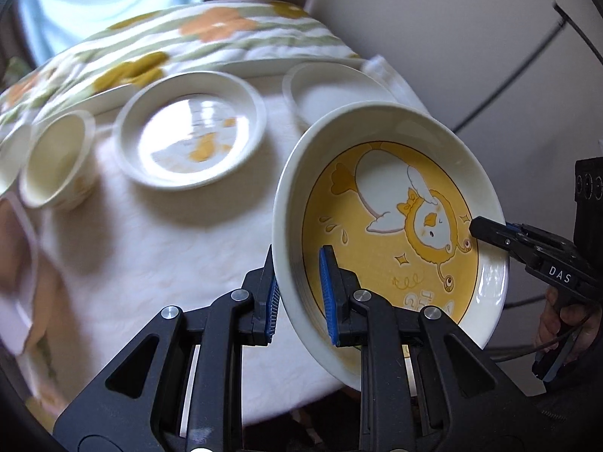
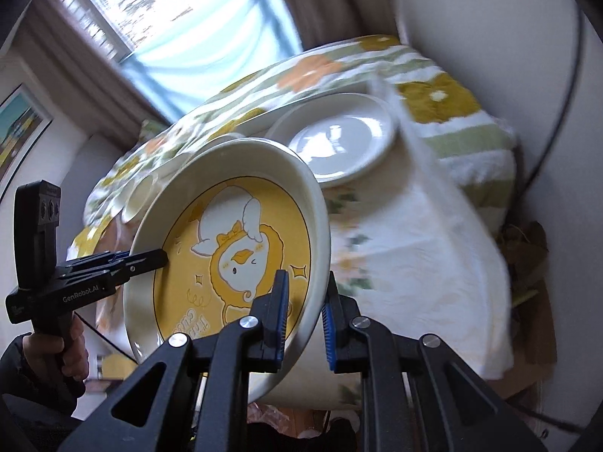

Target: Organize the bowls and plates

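Observation:
A deep white plate with a yellow duck picture [image 1: 392, 226] is held tilted in the air above the near table edge. My left gripper [image 1: 301, 293] is shut on its left rim. My right gripper [image 2: 305, 312] is shut on its right rim [image 2: 316, 226]. Each gripper shows in the other's view: the right one [image 1: 490, 233] at the plate's far side, the left one [image 2: 150, 260] likewise. On the table stand a white shallow bowl [image 1: 188, 128], a white plate [image 1: 331, 90] that also shows in the right wrist view [image 2: 339, 139], and a small cream cup [image 1: 56, 158].
The table [image 1: 181, 248] has a white cloth, with a flowered yellow and green cloth [image 1: 196, 34] at the back. Another white dish edge [image 1: 22, 248] is at the far left. A wall [image 1: 471, 37] and cables stand on the right. A window [image 2: 181, 7] is behind.

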{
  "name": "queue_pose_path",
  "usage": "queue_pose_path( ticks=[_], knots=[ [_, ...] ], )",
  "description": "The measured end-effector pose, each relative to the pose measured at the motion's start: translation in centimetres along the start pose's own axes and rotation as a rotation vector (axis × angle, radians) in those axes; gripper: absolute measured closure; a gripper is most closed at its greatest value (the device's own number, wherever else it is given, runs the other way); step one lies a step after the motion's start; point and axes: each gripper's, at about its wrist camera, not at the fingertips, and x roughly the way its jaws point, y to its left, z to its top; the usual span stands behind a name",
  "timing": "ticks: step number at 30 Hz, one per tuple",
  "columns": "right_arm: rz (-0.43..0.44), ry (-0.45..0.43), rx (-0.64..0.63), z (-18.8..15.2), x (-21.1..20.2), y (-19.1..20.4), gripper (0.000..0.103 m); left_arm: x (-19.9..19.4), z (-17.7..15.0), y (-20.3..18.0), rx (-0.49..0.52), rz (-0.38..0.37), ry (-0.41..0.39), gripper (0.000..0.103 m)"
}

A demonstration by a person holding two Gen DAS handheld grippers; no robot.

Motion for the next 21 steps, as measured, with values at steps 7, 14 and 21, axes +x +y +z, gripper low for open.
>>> queue_pose_path(
  ticks=[7,14,21],
  knots=[
    [0.133,0.122,-0.157,0.4,5.7,7.0,0.088,-3.6,-4.4,7.4,-0.209,0.120,-0.020,0.086],
    [0.177,0.235,-0.261,-1.4,11.5,13.6,0.088,-4.3,-9.4,15.1,-0.376,0.160,0.016,0.086],
    [0.161,0.304,-0.292,-2.3,15.3,16.5,0.088,-3.0,-11.5,19.3,-0.421,0.162,0.051,0.086]
  ],
)
